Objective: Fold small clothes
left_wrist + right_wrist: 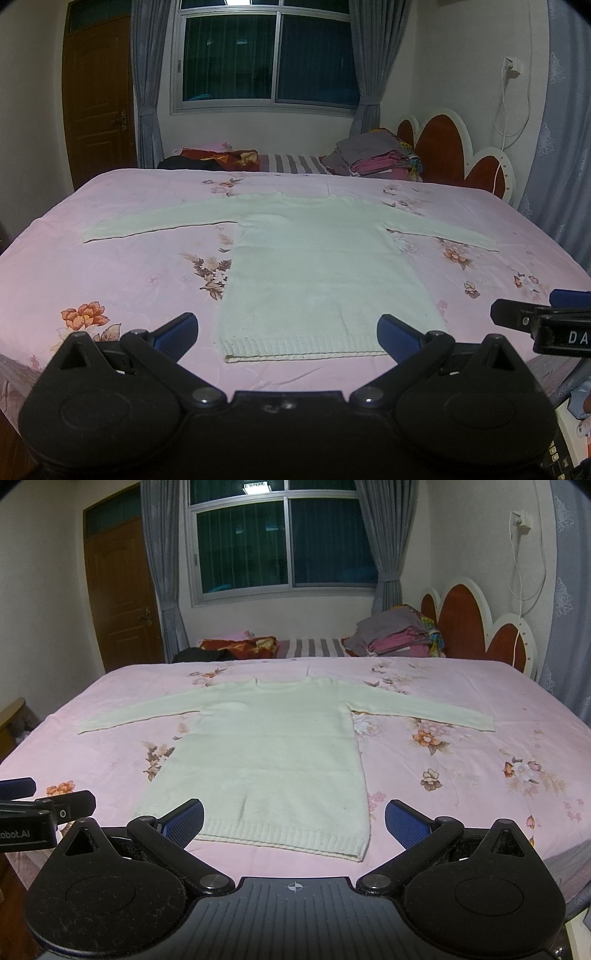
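Pink floral bedsheet [110, 258]; white knit sweater [325, 280] flat, sleeves spread; both hand-held grippers [288, 334] [294, 821] wide open, empty.

Left wrist view: low over near edge of bed [122, 266], facing along bed toward window [266, 55] and far wall; own open tongs [287, 338] fill bottom of frame, right tongs [546, 321] poke in at right edge.

Right wrist view: same height, same heading, set slightly rightward; own tongs [294, 825] at bottom, left tongs [40, 808] at left edge.

Shared: sweater [325, 273] spread flat, close ahead, plus door, curtains, headboard, clothes pile.
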### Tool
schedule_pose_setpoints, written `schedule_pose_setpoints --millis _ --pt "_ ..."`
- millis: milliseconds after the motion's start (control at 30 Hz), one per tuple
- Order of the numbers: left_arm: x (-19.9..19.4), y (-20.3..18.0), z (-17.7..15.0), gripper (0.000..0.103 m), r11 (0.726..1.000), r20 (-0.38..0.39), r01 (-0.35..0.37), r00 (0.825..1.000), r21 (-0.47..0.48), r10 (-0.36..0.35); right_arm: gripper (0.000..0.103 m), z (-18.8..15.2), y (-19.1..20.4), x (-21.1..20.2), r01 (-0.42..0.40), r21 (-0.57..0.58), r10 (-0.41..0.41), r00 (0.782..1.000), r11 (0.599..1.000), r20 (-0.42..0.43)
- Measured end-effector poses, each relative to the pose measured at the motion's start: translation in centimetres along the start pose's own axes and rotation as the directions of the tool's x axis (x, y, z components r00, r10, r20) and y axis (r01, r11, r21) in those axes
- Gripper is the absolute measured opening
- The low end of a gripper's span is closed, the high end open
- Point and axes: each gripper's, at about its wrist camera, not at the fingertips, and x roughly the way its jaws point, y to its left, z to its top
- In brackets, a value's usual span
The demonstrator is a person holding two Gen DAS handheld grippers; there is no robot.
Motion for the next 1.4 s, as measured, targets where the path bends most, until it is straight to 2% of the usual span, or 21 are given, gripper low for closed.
schedule_pose_setpoints --millis 633,800,1000,1167,1400 --pt "0.1 -0.2 -0.4 0.103 1.000 -0.007 -0.001 1.000 0.004 0.001 0.103 -0.3 -0.1 0.2 0.003 0.003 -0.003 1.000 1.000 -0.005" --pt "1.3 -0.5 0.2 0.103 0.999 -0.006 0.004 1.000 0.044 -0.004 0.103 0.1 -0.8 1.1 0.017 0.008 -0.017 1.000 1.000 -0.005" --pt "4.0 -0.5 1.6 0.103 0.997 0.014 0.002 1.000 0.077 -0.004 0.103 1.8 -1.9 3.7 0.051 0.026 -0.051 0.999 0.998 -0.006" --pt "7.6 -0.1 3.6 0.103 0.995 0.035 0.056 0.998 0.079 -0.059 0.103 3.4 -2.9 7.0 0.089 0.036 -0.088 0.996 0.995 -0.017" --pt "13.3 0.9 7.3 0.103 0.987 0.010 0.144 0.989 0.068 -0.145 0.103 6.8 -3.7 12.3 0.152 0.063 -0.152 0.988 0.986 -0.016"
